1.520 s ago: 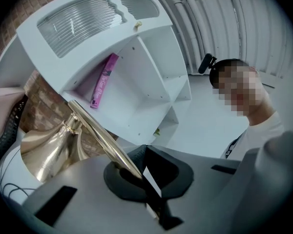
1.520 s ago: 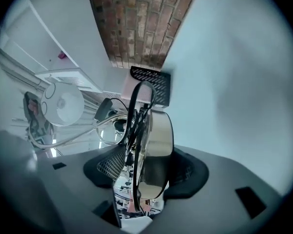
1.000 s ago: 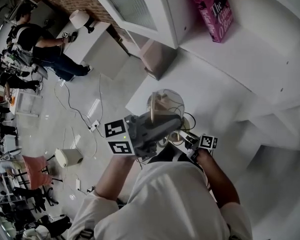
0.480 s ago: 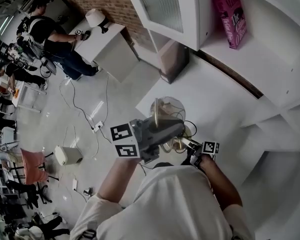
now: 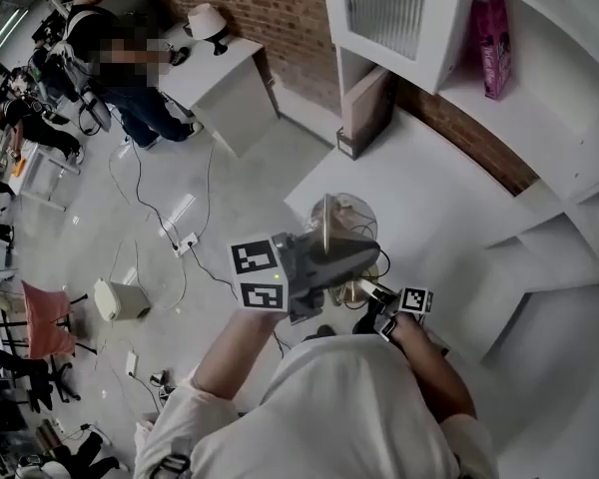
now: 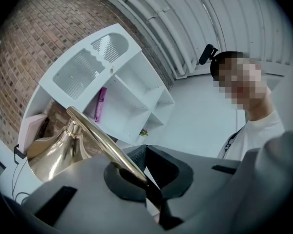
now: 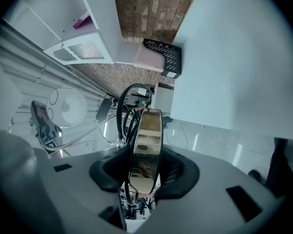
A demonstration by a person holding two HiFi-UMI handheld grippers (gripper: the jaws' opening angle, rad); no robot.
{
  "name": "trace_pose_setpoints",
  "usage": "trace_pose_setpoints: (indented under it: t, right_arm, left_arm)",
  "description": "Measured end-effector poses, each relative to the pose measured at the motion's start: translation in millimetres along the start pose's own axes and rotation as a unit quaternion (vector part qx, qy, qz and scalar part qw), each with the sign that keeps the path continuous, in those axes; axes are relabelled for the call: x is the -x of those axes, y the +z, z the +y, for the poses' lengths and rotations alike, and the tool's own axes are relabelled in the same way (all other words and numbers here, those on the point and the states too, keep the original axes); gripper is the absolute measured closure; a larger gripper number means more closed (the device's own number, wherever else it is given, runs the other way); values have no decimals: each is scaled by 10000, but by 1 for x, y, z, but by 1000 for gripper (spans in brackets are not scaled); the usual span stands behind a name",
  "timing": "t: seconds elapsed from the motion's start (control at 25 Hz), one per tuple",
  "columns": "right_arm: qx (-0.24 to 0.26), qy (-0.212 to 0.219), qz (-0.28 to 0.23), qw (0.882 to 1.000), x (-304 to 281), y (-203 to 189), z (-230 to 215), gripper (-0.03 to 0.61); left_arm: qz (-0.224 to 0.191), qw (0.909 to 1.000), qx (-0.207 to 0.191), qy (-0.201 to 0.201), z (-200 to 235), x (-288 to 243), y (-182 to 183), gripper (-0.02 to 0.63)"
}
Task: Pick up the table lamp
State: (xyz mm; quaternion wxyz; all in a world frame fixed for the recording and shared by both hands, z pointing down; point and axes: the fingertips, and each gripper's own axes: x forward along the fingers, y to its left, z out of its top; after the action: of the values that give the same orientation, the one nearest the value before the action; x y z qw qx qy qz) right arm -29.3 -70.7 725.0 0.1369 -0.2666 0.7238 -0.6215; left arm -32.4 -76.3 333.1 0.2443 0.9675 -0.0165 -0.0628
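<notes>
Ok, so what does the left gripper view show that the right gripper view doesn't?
Only the left gripper view shows the lamp's thin gold stem, pinched in the shut left gripper. It also shows the gold bell-shaped part and a person in a white top.

Only the right gripper view shows the lamp's round gold base, seen edge-on and clamped in the right gripper, plus some grey floor.

Both show the brick wall, the white shelf unit and the pink book.

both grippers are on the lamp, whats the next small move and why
Probably raise both together, level: the left gripper is shut on the gold stem, the right gripper clamps the gold base by its edge, so uneven motion could twist the lamp.
</notes>
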Motion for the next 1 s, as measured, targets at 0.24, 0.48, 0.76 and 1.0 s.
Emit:
trace_pose_setpoints:
  t: [0.24,0.48,0.76,1.0]
  right_arm:
    - [56,-110,-137,9998,0,-40,10,423]
    - [122,-115,-310,9994,7,-66,14,423]
    - [155,-200,-512,9984,30,-80,11,419]
    - [155,-160,-493,9985,51,-74,10,420]
  left_arm:
    - [23,10000,2,-50,-30,36,-11,612]
    - [108,9995,-46,-303,-58,49,-22,612]
    - [122,9981,53,-605,-72,41,-34,611]
    - [148,9979,-6,-625,-84,21,-39,611]
